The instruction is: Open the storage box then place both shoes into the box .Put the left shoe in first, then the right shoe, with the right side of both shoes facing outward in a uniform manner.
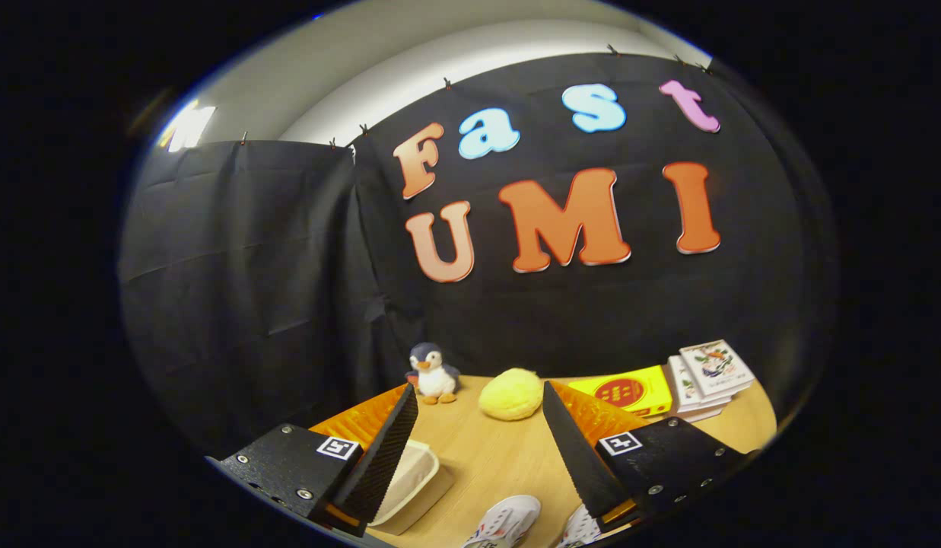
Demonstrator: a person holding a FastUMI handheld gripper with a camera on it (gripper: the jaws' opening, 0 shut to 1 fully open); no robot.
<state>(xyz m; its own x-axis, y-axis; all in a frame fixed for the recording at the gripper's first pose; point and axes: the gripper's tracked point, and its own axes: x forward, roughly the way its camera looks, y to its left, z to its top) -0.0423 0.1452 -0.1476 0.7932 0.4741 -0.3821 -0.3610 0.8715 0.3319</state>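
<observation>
1. Between my fingers, low and near, lie two shoes: one shoe [508,519] by the middle, the other shoe [580,527] touching the right finger's inner side.
2. My tool [481,449] is spread wide and holds nothing, raised above the surface [508,449].
3. By the left finger sits the box [409,487], pale, its lid seemingly on; I judge opening it comes first.
4. To do that well, I would tip the tool down, bring the fingers over the box's edge and narrow them only once the lid sits between them.
5. Beyond, a penguin [433,373], a yellow plush [511,393] and books [707,378] stand well apart; I should keep clear of them.
</observation>
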